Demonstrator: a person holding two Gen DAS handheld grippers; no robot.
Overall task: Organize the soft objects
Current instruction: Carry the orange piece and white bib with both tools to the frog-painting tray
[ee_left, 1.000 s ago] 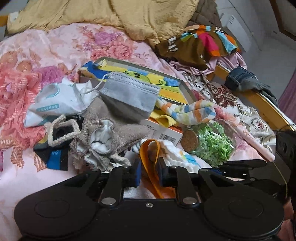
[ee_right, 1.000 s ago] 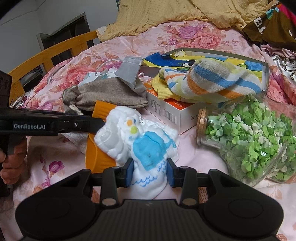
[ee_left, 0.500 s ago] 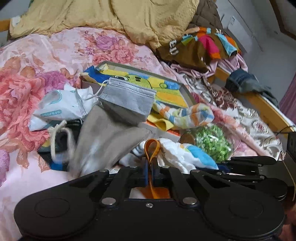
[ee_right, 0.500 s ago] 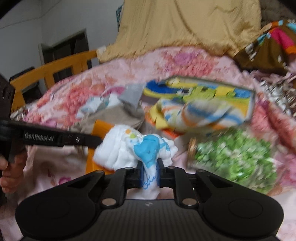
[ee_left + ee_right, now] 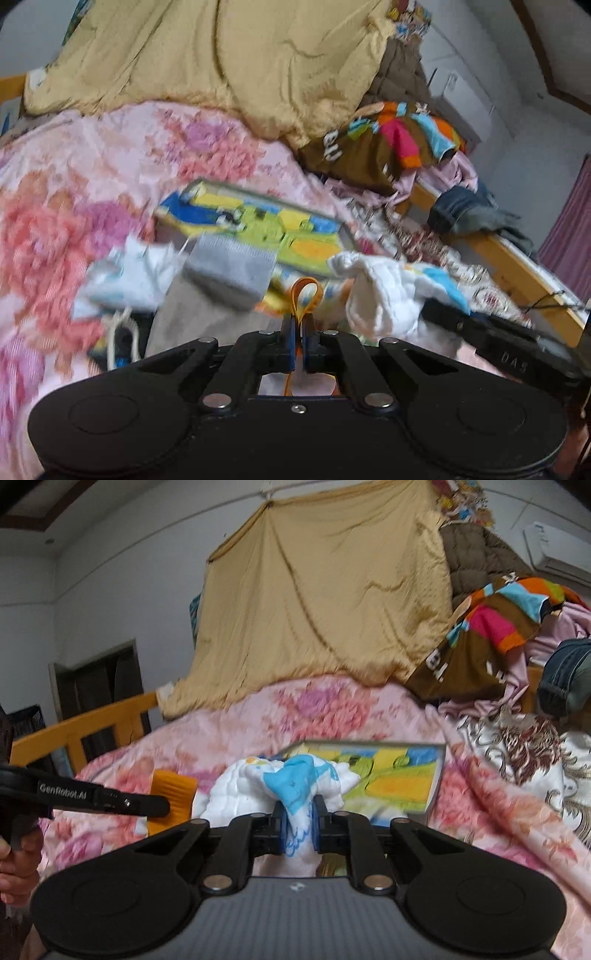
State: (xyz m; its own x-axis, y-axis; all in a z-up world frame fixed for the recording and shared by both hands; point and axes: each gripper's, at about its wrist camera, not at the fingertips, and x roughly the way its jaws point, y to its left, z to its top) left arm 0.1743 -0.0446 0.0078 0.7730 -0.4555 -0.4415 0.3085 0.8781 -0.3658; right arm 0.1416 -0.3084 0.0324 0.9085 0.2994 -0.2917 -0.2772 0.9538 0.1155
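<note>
A bed (image 5: 92, 155) with a pink flower cover fills the room, with a wood rail (image 5: 92, 716) at its side. A big tan blanket (image 5: 317, 602) hangs behind, all creased. A flat box (image 5: 266, 225) with bright colors lies in the mess. The left tongs (image 5: 298, 334) are pressed together on a thin orange strap (image 5: 304, 295) — a loop. The right tongs (image 5: 299, 825) pinch a soft, puffy white cloth (image 5: 258, 782) with blue on it, held up over the bed.
</note>
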